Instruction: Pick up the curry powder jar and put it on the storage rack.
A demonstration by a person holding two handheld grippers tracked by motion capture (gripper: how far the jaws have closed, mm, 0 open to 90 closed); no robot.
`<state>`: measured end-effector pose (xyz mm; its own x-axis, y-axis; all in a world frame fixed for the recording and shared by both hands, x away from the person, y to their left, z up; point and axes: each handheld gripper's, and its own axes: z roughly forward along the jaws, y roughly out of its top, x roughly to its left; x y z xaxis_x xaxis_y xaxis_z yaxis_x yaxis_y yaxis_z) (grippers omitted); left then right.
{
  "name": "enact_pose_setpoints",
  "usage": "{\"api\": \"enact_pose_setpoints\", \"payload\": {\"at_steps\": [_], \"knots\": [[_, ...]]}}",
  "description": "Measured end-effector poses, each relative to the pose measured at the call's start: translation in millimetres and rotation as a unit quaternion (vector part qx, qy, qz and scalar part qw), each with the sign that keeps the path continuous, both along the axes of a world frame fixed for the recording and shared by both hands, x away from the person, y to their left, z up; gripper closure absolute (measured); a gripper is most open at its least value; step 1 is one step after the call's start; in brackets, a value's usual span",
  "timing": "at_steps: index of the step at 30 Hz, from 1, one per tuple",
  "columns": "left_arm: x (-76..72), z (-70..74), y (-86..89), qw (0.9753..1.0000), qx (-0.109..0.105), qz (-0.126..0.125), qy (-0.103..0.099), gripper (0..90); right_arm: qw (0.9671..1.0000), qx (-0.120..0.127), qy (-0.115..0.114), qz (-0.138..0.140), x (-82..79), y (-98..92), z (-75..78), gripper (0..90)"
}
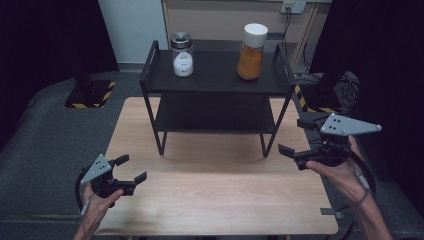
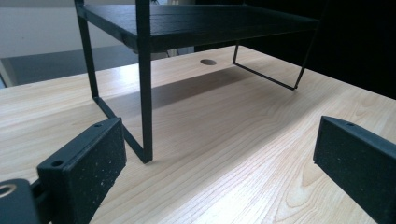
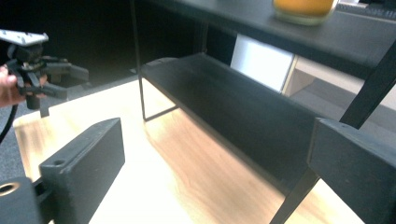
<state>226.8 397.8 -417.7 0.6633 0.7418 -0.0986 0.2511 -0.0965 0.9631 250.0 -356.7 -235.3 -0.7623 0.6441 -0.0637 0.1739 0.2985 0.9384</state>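
A black two-tier rack (image 1: 215, 80) stands at the back of the wooden table (image 1: 220, 200). On its top shelf are a silver-lidded glass jar of white powder (image 1: 182, 56) at the left and a white-lidded jar of orange powder (image 1: 251, 52) at the right. My left gripper (image 1: 132, 168) hovers open over the table's front left, facing the rack's front leg (image 2: 146, 93). My right gripper (image 1: 295, 136) is open beside the rack's right end, level with the lower shelf (image 3: 224, 102). The orange jar's base (image 3: 303, 7) shows above it. Nothing is between either pair of jaws.
Grey carpeted floor (image 1: 45, 145) surrounds the table. A yellow-and-black striped stand base (image 1: 92, 95) sits at the back left, and cables (image 1: 345, 85) lie at the back right. The tabletop has a round hole (image 2: 208, 61) beyond the rack.
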Motion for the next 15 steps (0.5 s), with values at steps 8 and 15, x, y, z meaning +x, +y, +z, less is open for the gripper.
{"api": "enact_pose_setpoints", "payload": {"at_steps": [8, 15], "knots": [[0.2, 0.0, -1.5, 1.0000, 0.000, -0.002, -0.003, 1.1, 0.9995, -0.002, 0.030, -0.007, -1.8, 0.7, -37.0, 5.6], [-0.2, 0.1, -1.5, 1.0000, 0.002, -0.002, -0.006, 1.1, 0.9986, 0.010, 0.042, -0.032, -10.9, 1.1, -78.6, 5.7]]}}
